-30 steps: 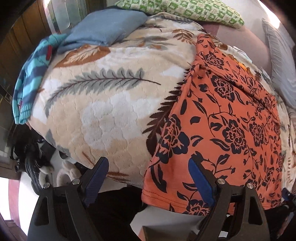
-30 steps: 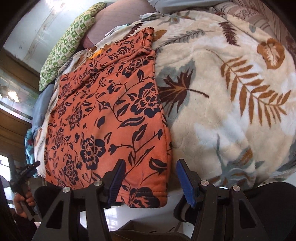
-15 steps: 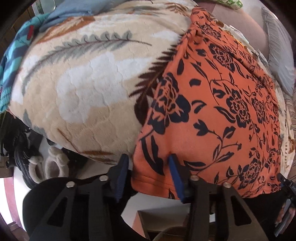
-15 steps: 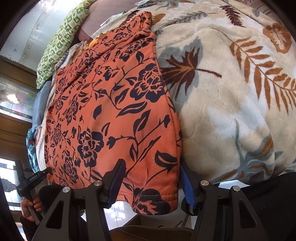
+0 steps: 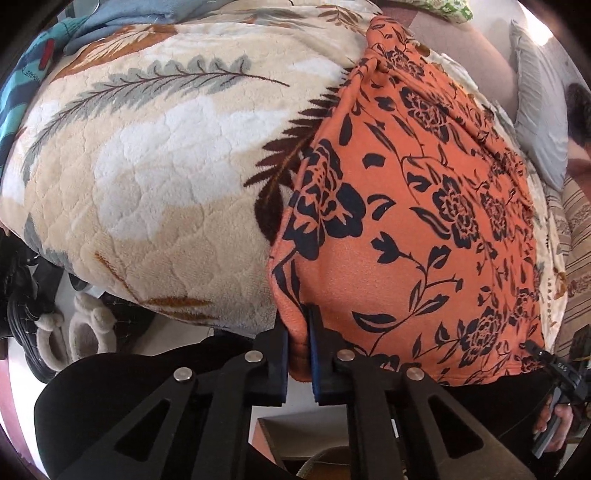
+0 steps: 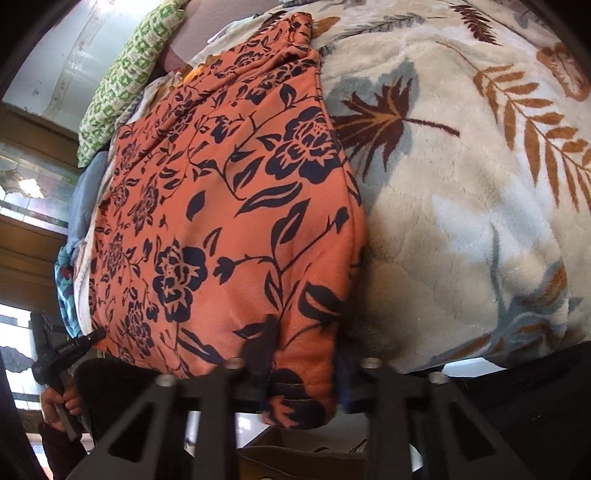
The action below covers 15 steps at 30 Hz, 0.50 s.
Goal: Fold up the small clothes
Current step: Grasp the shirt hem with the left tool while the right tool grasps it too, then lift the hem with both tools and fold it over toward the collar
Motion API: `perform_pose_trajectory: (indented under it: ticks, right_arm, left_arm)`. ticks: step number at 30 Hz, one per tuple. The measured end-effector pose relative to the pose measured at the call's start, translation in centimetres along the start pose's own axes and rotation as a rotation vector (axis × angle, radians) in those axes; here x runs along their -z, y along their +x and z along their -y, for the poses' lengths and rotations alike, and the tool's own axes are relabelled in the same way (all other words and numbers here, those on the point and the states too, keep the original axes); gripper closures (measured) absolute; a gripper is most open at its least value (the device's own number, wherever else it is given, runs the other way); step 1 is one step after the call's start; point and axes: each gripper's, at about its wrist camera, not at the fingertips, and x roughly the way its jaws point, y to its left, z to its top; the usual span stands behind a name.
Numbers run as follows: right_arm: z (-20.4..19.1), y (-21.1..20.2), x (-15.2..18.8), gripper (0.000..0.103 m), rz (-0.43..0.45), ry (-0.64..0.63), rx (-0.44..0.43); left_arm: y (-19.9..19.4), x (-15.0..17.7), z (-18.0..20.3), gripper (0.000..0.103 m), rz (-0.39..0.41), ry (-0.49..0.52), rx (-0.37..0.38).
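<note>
An orange garment with dark floral print point(image 5: 424, 229) lies flat on a leaf-patterned fleece blanket point(image 5: 155, 177) and hangs over its near edge. My left gripper point(image 5: 297, 332) is shut on the garment's near left corner, with cloth pinched between the blue pads. In the right wrist view the garment point(image 6: 229, 229) fills the left half. My right gripper point(image 6: 301, 365) has its jaws around the near right corner, closing on the hem; motion blur hides whether they grip it. The left gripper also shows in that view point(image 6: 74, 347), and the right gripper shows in the left wrist view point(image 5: 550, 369).
A green patterned pillow point(image 6: 125, 74) and a blue cushion point(image 5: 122, 14) lie at the blanket's far side. A grey pillow point(image 5: 539, 110) is at the far right. Fluffy slippers point(image 5: 70, 332) sit on the floor below the left edge. A cardboard box point(image 5: 295, 443) is under the grippers.
Both grippers moved forward onto the garment's near corners. The left jaws closed from wide open to shut on the cloth. The right jaws narrowed around the hem.
</note>
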Motion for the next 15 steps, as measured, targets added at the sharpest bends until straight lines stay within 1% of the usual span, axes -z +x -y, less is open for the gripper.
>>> perform_pose_trajectory:
  ticks: [2,5,8,9,10,11,12,14,15]
  right_arm:
    - [0.3,-0.5,0.1,0.092,0.002,0.004,-0.025]
    - [0.8,-1.2,0.2,0.093,0.000,0.033,-0.088]
    - [0.8,-1.3,0.2,0.093,0.000,0.022,-0.052]
    - [1.2,-0.9,0.1,0.093,-0.022,0.047,-0.058]
    - [1.6,-0.6,0.1,0.091,-0.037,0.080,-0.059]
    - [2.0,-0.5,0.1,0.089,-0.039,0.114,-0.054]
    - [2.3,-0.3,0.1,0.089,-0.045,0.145,-0.060]
    - [2.7,0.1,0.2,0.086,-0.061,0.167,-0.074]
    - [2.7,0.3,0.2,0.083,-0.068,0.172,-0.067]
  left_arm:
    - [-0.5,-0.1,-0.4,0.094,0.002,-0.001,0.017]
    - [-1.2,-0.4,-0.6,0.094,0.012,0.001,0.035]
    - [-1.0,-0.5,-0.3,0.093,-0.003,0.033,-0.007]
    - [-0.7,-0.3,0.0,0.090,-0.007,0.034,-0.022]
    - [-0.6,-0.3,0.0,0.090,-0.005,0.029,-0.029]
    - [-0.5,-0.4,-0.1,0.084,-0.005,0.019,-0.034]
    - [-0.4,-0.3,-0.1,0.069,-0.012,0.018,-0.050]
    - [-0.2,-0.1,0.1,0.051,-0.023,0.033,-0.087]
    - [-0.2,0.0,0.1,0.050,-0.018,0.042,-0.083]
